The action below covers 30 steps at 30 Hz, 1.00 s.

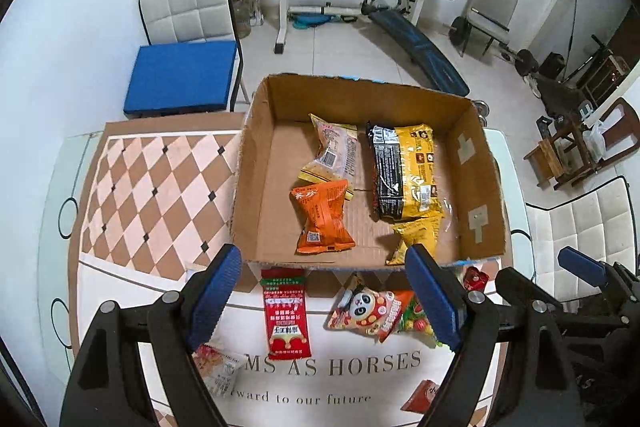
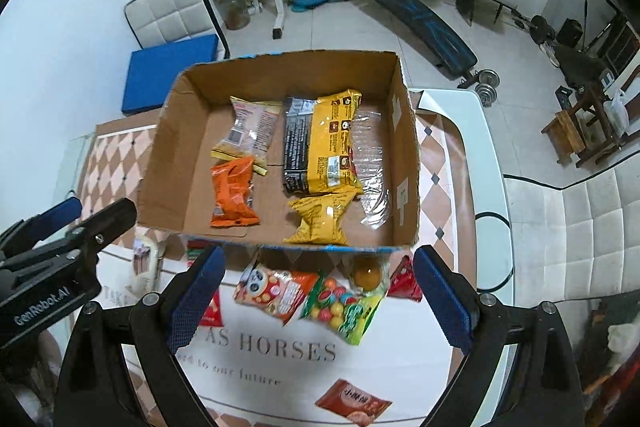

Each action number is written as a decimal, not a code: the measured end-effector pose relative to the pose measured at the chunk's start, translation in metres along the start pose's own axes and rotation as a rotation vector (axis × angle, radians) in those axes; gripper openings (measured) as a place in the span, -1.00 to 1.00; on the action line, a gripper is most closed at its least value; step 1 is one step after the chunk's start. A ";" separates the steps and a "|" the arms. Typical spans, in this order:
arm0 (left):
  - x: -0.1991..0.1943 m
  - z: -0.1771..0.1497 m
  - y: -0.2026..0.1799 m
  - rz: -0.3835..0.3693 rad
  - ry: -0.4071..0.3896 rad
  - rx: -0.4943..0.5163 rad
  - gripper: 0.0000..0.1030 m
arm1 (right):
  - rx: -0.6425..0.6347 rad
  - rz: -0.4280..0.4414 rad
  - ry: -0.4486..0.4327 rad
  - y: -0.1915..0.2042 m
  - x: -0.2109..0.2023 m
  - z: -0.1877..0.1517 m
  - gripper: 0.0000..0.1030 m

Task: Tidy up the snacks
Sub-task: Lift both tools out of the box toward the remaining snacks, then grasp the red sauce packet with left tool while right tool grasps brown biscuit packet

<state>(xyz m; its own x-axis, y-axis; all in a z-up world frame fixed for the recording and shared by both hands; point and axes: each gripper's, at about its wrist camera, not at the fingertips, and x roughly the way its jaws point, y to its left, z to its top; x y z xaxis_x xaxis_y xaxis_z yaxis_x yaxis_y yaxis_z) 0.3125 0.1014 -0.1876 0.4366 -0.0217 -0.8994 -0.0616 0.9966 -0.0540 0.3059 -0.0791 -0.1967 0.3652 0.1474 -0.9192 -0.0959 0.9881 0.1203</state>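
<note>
The open brown cardboard box (image 2: pixel 408 163) sat on the patterned table mat (image 2: pixel 280 347) and already held 4 packets: a large yellow-and-black noodle bag (image 2: pixel 320 147), a small yellow crinkled pouch (image 2: pixel 320 223), an orange foil pouch (image 2: pixel 232 195) and a pale clear-fronted packet (image 2: pixel 250 131). Just in front of the box's near wall, still on the mat, lay the loose snacks: a panda-printed red-and-white packet (image 2: pixel 272 289), a green bag of coloured gum balls (image 2: pixel 344 309), a round amber jelly cup (image 2: pixel 366 273), a small red triangular wrapper (image 2: pixel 406 281), a long red sachet (image 1: pixel 286 319) and a red-orange flat pouch (image 2: pixel 354 403).

The left gripper (image 1: pixel 324 295) hung above the red sachet and panda packet with its blue pads spread wide and nothing between them. The right gripper (image 2: pixel 320 297) was likewise spread and empty, straddling the panda packet and gum-ball bag.

These packets looked light, soft and air-filled, with slick film that would likely slide under a shallow pinch. The crimped end seams seemed the safest hold, flat and stiff enough to clamp without crushing the contents. The jelly cup looked rigid and round, likely to roll, so a grip across its widest part seemed wise. The flat sachet probably needed one edge lifted first.
</note>
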 end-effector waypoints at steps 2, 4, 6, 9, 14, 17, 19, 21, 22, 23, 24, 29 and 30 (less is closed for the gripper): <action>-0.010 -0.006 -0.003 0.004 -0.017 0.006 0.63 | 0.000 0.005 -0.015 -0.001 -0.012 -0.005 0.88; -0.019 -0.011 -0.005 0.000 -0.032 0.009 0.63 | 0.005 0.012 -0.034 -0.002 -0.024 -0.011 0.88; -0.025 -0.014 -0.007 -0.005 -0.041 0.010 0.63 | 0.014 0.022 -0.044 -0.004 -0.033 -0.016 0.88; -0.027 -0.019 -0.008 -0.024 -0.030 0.001 0.63 | 0.028 0.039 -0.040 -0.009 -0.039 -0.024 0.89; -0.010 -0.047 -0.006 -0.060 0.037 -0.008 0.86 | 0.043 0.059 0.081 -0.027 -0.013 -0.053 0.93; 0.014 -0.077 -0.003 -0.041 0.104 -0.009 0.86 | 0.011 0.042 0.204 -0.037 0.021 -0.086 0.93; 0.037 -0.102 0.003 -0.019 0.169 -0.016 0.86 | -0.037 0.026 0.303 -0.041 0.049 -0.113 0.93; 0.058 -0.126 0.008 0.004 0.233 -0.022 0.86 | -0.107 -0.005 0.402 -0.041 0.082 -0.142 0.93; 0.073 -0.142 0.012 0.022 0.276 -0.030 0.86 | -0.145 -0.027 0.452 -0.041 0.097 -0.156 0.93; 0.082 -0.153 0.016 0.028 0.303 -0.037 0.86 | -0.192 -0.048 0.500 -0.040 0.112 -0.171 0.93; 0.092 -0.164 0.020 0.039 0.333 -0.041 0.86 | -0.230 -0.067 0.539 -0.039 0.125 -0.184 0.93; 0.129 -0.212 0.038 0.076 0.474 -0.083 0.86 | -0.378 -0.134 0.670 -0.032 0.173 -0.228 0.93; 0.132 -0.216 0.041 0.079 0.488 -0.093 0.86 | -0.402 -0.139 0.685 -0.029 0.179 -0.233 0.93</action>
<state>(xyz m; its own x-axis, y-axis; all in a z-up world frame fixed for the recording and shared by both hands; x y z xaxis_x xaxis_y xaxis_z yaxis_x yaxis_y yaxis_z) 0.1737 0.1220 -0.4024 -0.0417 -0.0029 -0.9991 -0.1667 0.9860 0.0041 0.1583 -0.0921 -0.4522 -0.2380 -0.1648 -0.9572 -0.4650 0.8846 -0.0366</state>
